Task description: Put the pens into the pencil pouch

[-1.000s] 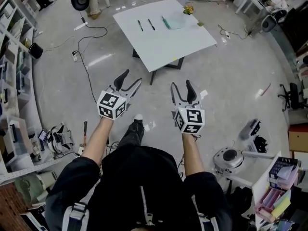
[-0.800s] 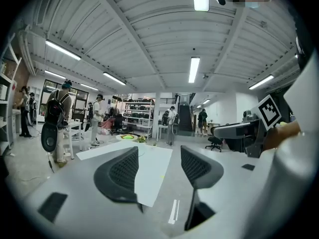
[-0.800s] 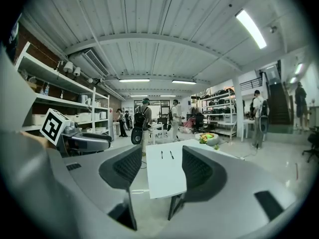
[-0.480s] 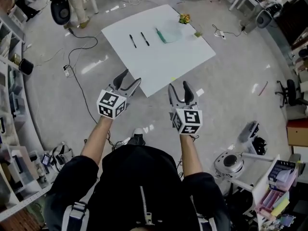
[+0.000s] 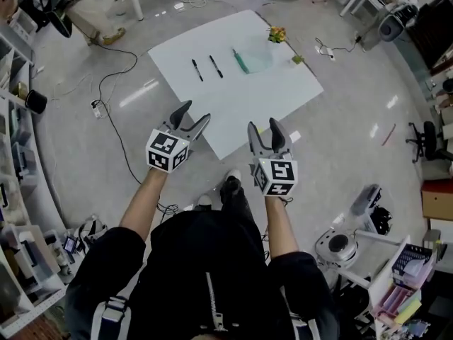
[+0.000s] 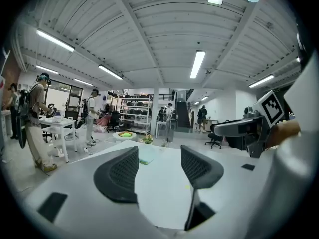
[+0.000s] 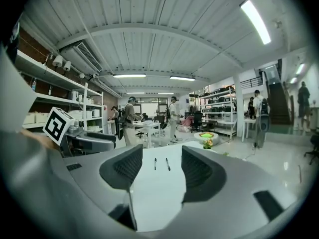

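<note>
- The pens (image 5: 215, 66) are lying parallel near the desk's (image 5: 241, 101) far-left edge, pointing away, with the pencil pouch (image 5: 255, 57) just right of them.
- The left gripper (image 5: 195, 112) and right gripper (image 5: 263, 125) are hovering spread and empty by the near corner, the left one looking nearer.

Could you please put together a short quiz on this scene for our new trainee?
1. True or false: the left tongs and the right tongs are both open, with nothing between them.
2. How many pens lie on the white table? A: one. B: two. C: four.
3. Fill in the gap: in the head view, the pencil pouch lies to the ___ of the pens.

Key: 1 true; 2 B; 3 right.
</note>
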Tool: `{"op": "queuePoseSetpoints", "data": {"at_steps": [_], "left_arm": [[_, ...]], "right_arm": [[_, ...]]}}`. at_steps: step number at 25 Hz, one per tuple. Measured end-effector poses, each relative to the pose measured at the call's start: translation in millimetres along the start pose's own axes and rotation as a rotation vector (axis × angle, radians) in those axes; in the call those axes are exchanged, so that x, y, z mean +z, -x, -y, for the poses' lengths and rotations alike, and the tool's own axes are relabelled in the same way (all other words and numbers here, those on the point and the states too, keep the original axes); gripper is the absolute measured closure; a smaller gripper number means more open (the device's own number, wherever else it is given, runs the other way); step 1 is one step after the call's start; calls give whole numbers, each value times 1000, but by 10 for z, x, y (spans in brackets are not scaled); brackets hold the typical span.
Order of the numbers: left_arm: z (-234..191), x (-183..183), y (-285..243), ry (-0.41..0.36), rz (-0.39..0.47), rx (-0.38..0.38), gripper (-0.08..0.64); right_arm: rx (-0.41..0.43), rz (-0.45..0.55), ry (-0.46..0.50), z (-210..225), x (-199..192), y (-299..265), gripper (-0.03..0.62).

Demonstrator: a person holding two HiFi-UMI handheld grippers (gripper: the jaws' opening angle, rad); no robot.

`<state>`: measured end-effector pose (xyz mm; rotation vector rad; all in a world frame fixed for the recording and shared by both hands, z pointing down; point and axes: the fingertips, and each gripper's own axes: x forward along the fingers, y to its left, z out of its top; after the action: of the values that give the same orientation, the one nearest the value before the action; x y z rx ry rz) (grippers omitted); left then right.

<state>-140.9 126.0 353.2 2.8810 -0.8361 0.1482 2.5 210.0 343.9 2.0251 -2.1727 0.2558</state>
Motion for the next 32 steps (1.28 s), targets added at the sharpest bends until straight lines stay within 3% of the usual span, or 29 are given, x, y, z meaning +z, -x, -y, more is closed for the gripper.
{"op": "queuePoseSetpoints", "data": {"at_steps": [8,25,32], "left_arm": [[-318,85,-505,6,0,39,290],[-1298,590,-1871,26,2,230,290],[-1518,346,-1961,60,-37,255,290]], "right_arm": [[45,6,4,318,111,-642,356],[258,-26,54,1225,548,-2512,364],[279,-67,90,1238,403,-2926,365]]}}
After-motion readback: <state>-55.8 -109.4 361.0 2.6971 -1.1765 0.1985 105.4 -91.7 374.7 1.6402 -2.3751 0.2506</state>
